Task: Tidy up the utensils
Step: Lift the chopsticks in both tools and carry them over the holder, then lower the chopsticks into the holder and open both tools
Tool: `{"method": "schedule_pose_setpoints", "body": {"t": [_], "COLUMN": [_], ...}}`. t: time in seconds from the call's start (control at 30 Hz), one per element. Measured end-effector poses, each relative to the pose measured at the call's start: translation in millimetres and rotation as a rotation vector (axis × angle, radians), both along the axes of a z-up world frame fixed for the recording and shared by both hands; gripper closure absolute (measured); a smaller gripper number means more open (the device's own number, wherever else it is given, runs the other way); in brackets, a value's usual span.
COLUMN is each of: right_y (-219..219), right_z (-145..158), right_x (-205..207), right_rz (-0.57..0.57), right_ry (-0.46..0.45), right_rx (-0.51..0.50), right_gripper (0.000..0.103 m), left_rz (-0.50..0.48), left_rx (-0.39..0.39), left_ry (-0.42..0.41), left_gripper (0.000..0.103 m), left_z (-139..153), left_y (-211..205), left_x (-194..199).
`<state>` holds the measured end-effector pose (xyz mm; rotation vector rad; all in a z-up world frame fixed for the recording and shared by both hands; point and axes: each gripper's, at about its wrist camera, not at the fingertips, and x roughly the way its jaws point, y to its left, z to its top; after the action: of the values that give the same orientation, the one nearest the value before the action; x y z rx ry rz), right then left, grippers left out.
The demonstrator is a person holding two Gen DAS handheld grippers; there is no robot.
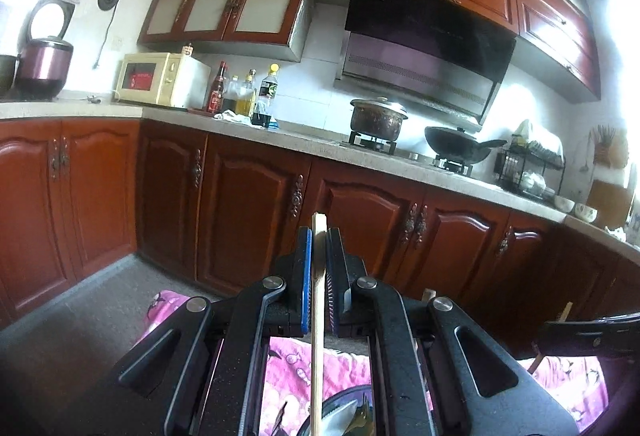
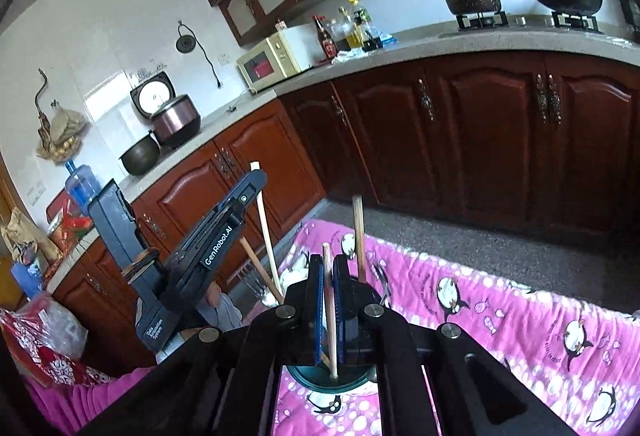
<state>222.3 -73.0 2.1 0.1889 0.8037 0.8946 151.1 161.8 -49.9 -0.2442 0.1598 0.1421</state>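
Observation:
My left gripper [image 1: 319, 236] is shut on a pale wooden chopstick [image 1: 318, 316] that stands upright between its blue pads; its lower end reaches down toward a dark round utensil holder [image 1: 340, 412] with metal cutlery in it. My right gripper [image 2: 327, 264] is shut on a thin wooden chopstick [image 2: 330, 316] whose lower end sits in the same dark teal holder [image 2: 320, 380]. Other wooden handles [image 2: 359, 236] stand in the holder behind my right gripper. The left gripper [image 2: 224, 232] also shows in the right wrist view, holding its chopstick [image 2: 266, 232].
The holder stands on a table covered with a pink penguin-print cloth [image 2: 500, 300]. Brown kitchen cabinets [image 1: 248, 211] and a grey countertop [image 1: 280, 133] run behind, with a microwave [image 1: 160, 77], bottles [image 1: 248, 95], a pot [image 1: 378, 115] and a wok [image 1: 460, 147].

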Motion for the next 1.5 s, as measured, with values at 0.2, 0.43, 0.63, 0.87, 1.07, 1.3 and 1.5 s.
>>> {"method": "schedule_pose_setpoints", "body": {"t": [0.2, 0.43, 0.63, 0.87, 1.07, 1.3, 1.5], "right_y": [8.7, 0.2, -0.5, 4.5, 3.5, -3.8, -21.4], "right_z": [-20.7, -32.8, -37.3, -40.5, -45.9, -50.3, -33.3], "right_x": [-6.0, -11.2, -10.4, -11.1, -5.7, 1.6, -2.2], "right_rz": [0.019, 0.008, -0.004, 0.008, -0.009, -0.050, -0.080], "right_ry": [0.026, 0.055, 0.077, 0.104, 0.137, 0.166, 0.143], "right_rx": [-0.030, -0.014, -0.008, -0.016, -0.011, 0.004, 0.044], "right_gripper": [0.099, 0.099, 0.099, 0.099, 0.093, 0.088, 0.076], "left_rz": [-0.006, -0.005, -0.025, -0.064, -0.070, -0.091, -0.076], "left_rx": [-0.030, -0.061, -0.062, -0.066, -0.086, -0.081, -0.144], "left_ry": [-0.008, -0.015, 0.007, 0.033, 0.062, 0.061, 0.072], "left_gripper": [0.097, 0.097, 0.097, 0.097, 0.081, 0.072, 0.052], "left_z": [-0.8, -2.0, 0.3, 1.6, -0.2, 4.6, 6.9], "left_y": [1.1, 4.8, 4.1, 1.2, 3.5, 0.6, 24.8], "left_x": [-11.0, -31.5, -25.3, -26.2, -30.4, -36.8, -43.5]}}
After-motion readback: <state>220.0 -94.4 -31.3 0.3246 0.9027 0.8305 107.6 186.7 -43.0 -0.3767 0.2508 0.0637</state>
